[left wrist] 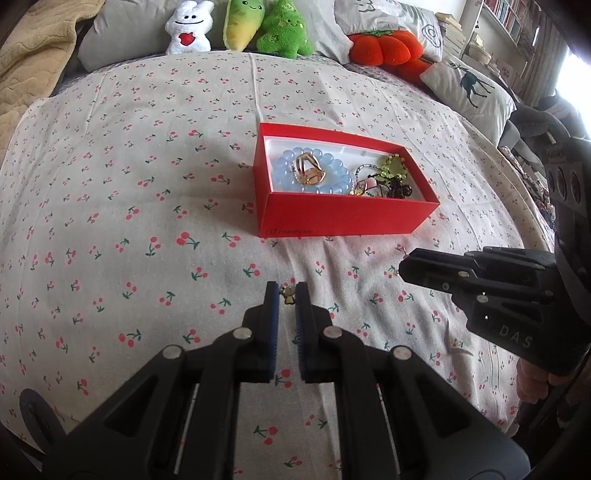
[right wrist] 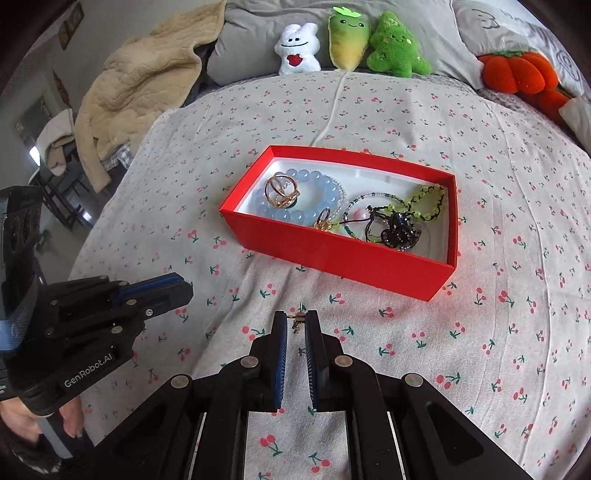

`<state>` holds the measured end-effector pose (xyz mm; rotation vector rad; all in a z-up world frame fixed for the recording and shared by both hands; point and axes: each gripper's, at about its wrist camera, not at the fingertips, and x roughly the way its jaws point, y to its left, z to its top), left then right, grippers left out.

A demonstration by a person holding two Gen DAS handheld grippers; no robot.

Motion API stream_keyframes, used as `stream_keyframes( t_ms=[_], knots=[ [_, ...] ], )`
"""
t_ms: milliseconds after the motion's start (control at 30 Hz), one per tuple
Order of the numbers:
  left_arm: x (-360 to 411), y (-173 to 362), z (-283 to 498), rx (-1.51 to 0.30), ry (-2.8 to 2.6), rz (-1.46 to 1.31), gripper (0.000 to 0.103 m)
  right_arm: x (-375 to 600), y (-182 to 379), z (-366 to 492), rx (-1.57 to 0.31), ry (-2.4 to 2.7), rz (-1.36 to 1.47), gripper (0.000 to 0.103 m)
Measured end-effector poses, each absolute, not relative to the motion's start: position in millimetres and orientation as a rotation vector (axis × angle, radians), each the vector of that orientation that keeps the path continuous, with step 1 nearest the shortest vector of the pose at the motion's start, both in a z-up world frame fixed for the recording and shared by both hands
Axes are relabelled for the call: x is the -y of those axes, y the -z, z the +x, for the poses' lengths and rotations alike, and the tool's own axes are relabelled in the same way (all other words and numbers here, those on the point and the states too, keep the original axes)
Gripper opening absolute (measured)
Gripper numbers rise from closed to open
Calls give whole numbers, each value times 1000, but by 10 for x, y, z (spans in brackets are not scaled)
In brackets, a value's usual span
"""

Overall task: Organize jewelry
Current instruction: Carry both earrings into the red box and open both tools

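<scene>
A red box [left wrist: 343, 216] [right wrist: 332, 258] sits on the cherry-print bedsheet. It holds a blue bead bracelet [left wrist: 334, 164] [right wrist: 317, 184], gold rings [left wrist: 310, 170] [right wrist: 282, 190], a green bead string [left wrist: 395, 166] [right wrist: 424, 199] and dark pieces [right wrist: 400, 229]. My left gripper [left wrist: 287, 293] is shut on a small earring [left wrist: 288, 294] in front of the box. My right gripper [right wrist: 296, 319] is shut on a small gold earring [right wrist: 296, 320]; it also shows in the left wrist view [left wrist: 404, 264]. The left gripper shows at the left of the right wrist view [right wrist: 186, 284].
Plush toys [left wrist: 240, 26] [right wrist: 351, 40] and grey pillows line the far edge of the bed. An orange pumpkin cushion [left wrist: 384, 48] [right wrist: 517, 72] lies far right. A beige blanket [right wrist: 147, 85] is heaped far left. A deer-print pillow [left wrist: 472, 88] lies at the right.
</scene>
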<state>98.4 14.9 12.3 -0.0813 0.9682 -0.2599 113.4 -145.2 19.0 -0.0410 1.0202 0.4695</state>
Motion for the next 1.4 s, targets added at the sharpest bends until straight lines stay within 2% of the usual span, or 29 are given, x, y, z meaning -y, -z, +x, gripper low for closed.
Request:
stream_keyframes(
  t_ms=[400,867,900,933,1000,1100,1200,1333,1400],
  knots=[
    [235,-453,1339,-867,345,-71,10,1717,-521,1420,-943,-448,61,10],
    [425,-268,1797,-860,319,-87,10,2005,-442,1719,-960,-404,135,10],
    [423,-262,1800,-864,314,-83,16,2009,-437,1733,-962,-404,139,10],
    [420,-263,1800,-867,310,-82,27,2010,-432,1745,-964,-403,142,10],
    [400,-293,1764,-856,303,-87,39,2011,-431,1770,-966,-402,145,10],
    [364,-358,1681,-851,305,-93,47,2000,-421,1809,-970,-396,149,10],
    [330,-391,1561,-862,283,-55,67,1990,-393,1869,-974,-383,154,10],
    [231,-354,1439,-882,223,-9,77,1966,-352,1947,-981,-371,165,10],
    [167,-303,1420,-910,198,-16,79,1936,-339,1981,-978,-365,156,10]
  ],
)
